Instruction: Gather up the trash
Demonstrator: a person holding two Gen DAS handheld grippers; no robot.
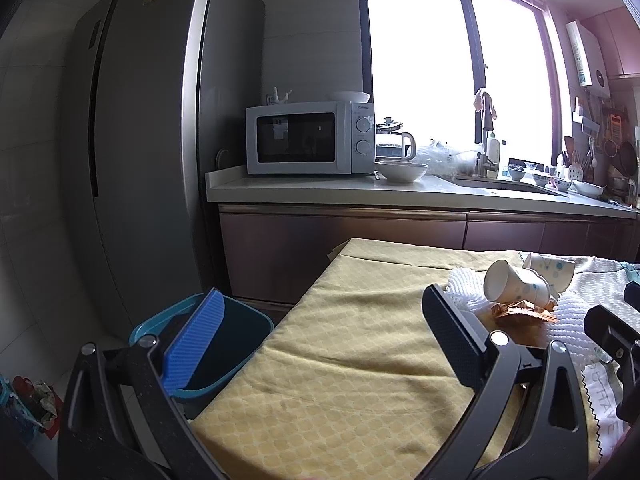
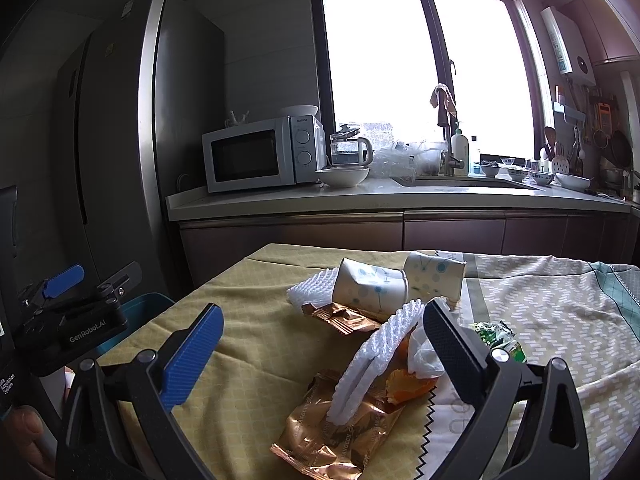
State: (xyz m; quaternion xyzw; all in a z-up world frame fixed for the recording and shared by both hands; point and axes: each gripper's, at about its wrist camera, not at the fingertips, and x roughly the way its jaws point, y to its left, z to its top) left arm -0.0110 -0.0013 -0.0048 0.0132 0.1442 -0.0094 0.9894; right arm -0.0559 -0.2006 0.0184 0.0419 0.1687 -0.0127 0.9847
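Your left gripper [image 1: 320, 344] hangs with its jaws spread wide and nothing between them, over the left edge of a table under a yellow cloth [image 1: 352, 360]. At its nine o'clock, just beside the table, a teal bin [image 1: 244, 344] stands on the floor. Your right gripper [image 2: 324, 352] is also spread wide and holds nothing, above the trash near the table's middle. Between its fingers lie a white foam net [image 2: 372, 364] and a copper foil wrapper [image 2: 344, 432], touching. At twelve o'clock two paper cups [image 2: 372, 288] lie tipped on their sides, and a green packet [image 2: 500, 338] sits at two o'clock.
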